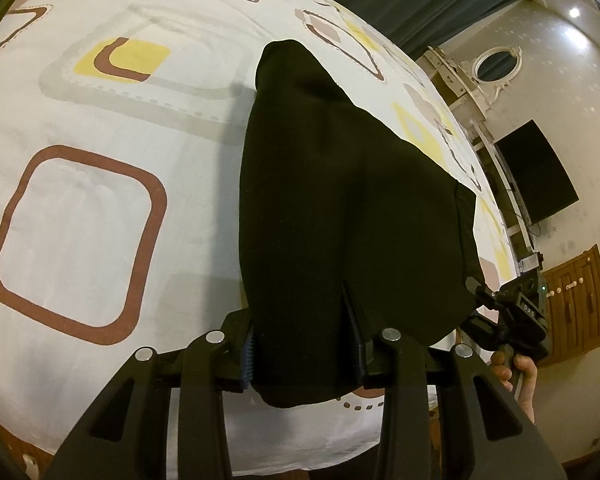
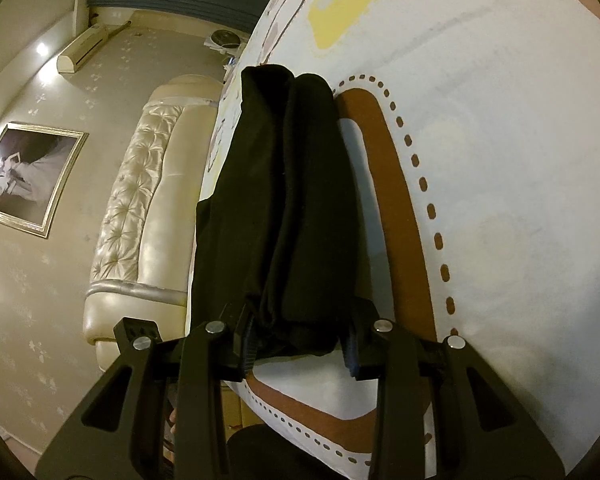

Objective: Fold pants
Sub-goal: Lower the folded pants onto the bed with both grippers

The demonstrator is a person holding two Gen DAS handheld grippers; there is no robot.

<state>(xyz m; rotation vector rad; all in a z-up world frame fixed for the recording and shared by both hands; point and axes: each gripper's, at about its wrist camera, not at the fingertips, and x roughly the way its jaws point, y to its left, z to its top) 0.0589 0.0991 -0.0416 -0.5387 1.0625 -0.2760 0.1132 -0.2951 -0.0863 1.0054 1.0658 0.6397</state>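
Note:
Black pants hang over a bed with a white patterned sheet. My left gripper is shut on the near edge of the pants, cloth bunched between its fingers. The other gripper shows at the right of the left wrist view, held by a hand, at the pants' other corner. In the right wrist view my right gripper is shut on a thick bunch of the pants, which stretch away from it above the sheet.
A cream tufted headboard and a framed picture are left of the bed. A dark screen, a white mirror dresser and a wooden cabinet stand at the far right.

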